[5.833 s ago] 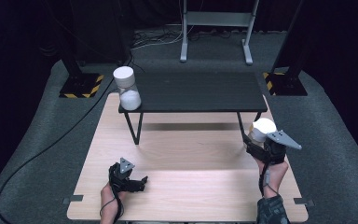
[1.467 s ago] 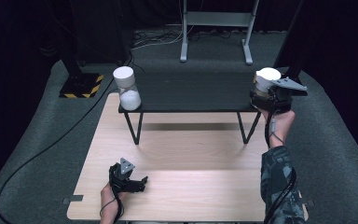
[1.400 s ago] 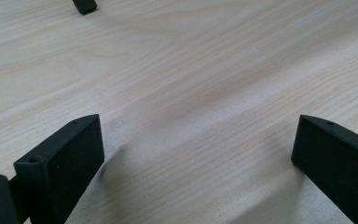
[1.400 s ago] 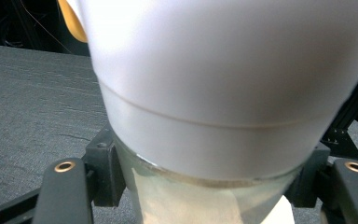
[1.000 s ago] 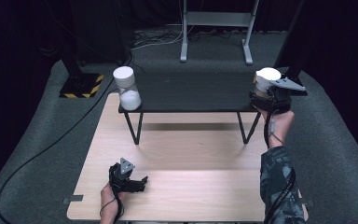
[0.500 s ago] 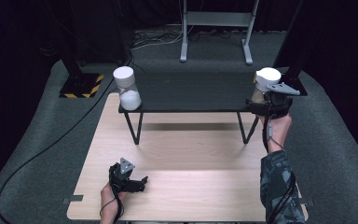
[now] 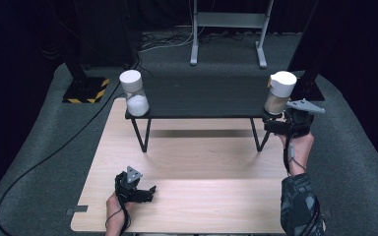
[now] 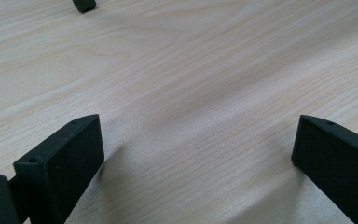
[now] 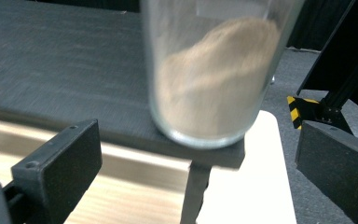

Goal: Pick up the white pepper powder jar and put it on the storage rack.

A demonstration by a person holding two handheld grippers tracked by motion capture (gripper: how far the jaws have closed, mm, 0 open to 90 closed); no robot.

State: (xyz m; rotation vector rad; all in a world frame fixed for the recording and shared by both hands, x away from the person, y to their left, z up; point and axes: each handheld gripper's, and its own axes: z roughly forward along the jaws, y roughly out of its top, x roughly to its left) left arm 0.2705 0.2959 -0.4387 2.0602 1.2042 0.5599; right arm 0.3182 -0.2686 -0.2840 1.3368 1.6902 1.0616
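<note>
Your right hand-held gripper [image 7: 283, 120] just opened wide, empty, leaving the tan-powder jar [image 7: 279, 93] standing at the shelf's [image 7: 202, 96] 3 o'clock end

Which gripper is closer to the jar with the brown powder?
The right gripper. It sits just in front of the brown-powder jar at the black shelf's right end, jaws open. The left gripper rests far away on the wooden table.

Pale wood grain is shown by the bench [image 7: 202, 196]; tan powder is held in the white-capped jar [image 7: 279, 93], white powder in the other jar [image 7: 134, 92], on the black shelf [image 7: 206, 96].
</note>
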